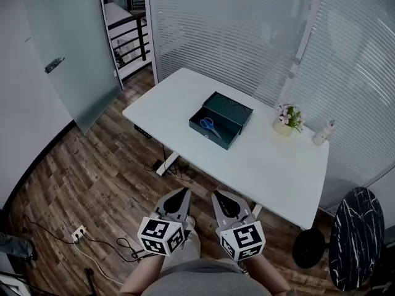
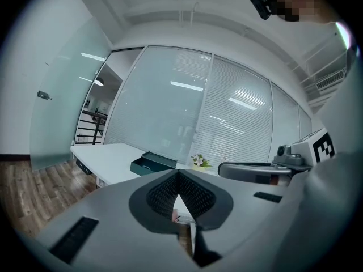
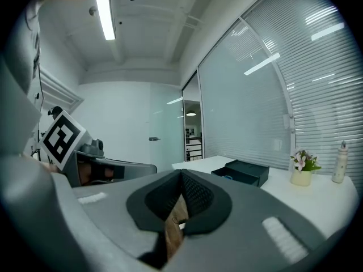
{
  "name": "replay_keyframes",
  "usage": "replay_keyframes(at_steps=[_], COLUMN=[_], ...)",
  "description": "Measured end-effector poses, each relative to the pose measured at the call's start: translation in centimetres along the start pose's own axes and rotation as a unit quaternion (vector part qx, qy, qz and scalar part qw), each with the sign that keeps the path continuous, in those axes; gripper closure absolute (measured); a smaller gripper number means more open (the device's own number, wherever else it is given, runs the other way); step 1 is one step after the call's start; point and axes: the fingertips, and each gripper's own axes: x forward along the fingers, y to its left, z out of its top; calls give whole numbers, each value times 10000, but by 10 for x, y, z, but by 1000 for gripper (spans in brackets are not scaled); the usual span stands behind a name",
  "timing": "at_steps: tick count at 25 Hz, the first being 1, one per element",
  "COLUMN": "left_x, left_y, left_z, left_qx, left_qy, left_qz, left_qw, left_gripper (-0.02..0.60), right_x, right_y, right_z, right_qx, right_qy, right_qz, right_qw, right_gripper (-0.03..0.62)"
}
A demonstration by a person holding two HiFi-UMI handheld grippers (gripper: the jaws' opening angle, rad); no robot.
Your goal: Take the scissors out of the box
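A dark green box (image 1: 221, 119) lies open in the middle of the white table (image 1: 185, 97), with blue-handled scissors (image 1: 208, 125) inside it. Both gripper views show the same box far ahead, dark green box (image 2: 153, 163) and dark green box (image 3: 240, 171). My left gripper (image 1: 184, 193) and right gripper (image 1: 217, 197) hang side by side over the wooden floor, well short of the table's near edge. Both have their jaws shut with nothing held. Neither touches the box.
A small potted flower (image 1: 287, 118) and a white bottle (image 1: 323, 132) stand at the table's far right. A black marbled round table (image 1: 353, 236) is at the right. Cables and a power strip (image 1: 78, 233) lie on the floor at the left. Glass walls and a glass door (image 1: 68, 42) enclose the room.
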Motion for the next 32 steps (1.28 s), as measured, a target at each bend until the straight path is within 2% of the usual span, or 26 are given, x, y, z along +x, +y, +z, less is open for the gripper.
replay_keyframes(at_steps=[16,25,32], left_x=[147,212,244], left_y=[95,136,163], left_z=[62,79,79], left_qx=[9,43,-19], left_qy=[145,290,434], left_qz=[-337,-633,-712], left_qw=[9993,9976,9965], left_gripper=[577,577,577], right_x=[150,222,261], right_y=[-98,-135,-161], right_z=[44,52,44], right_qx=[-77,-47,-38], right_qy=[-34,9,144], right_qz=[-452,-671,-837], right_qw=[9989,9977,9964], right_gripper=[585,585,585])
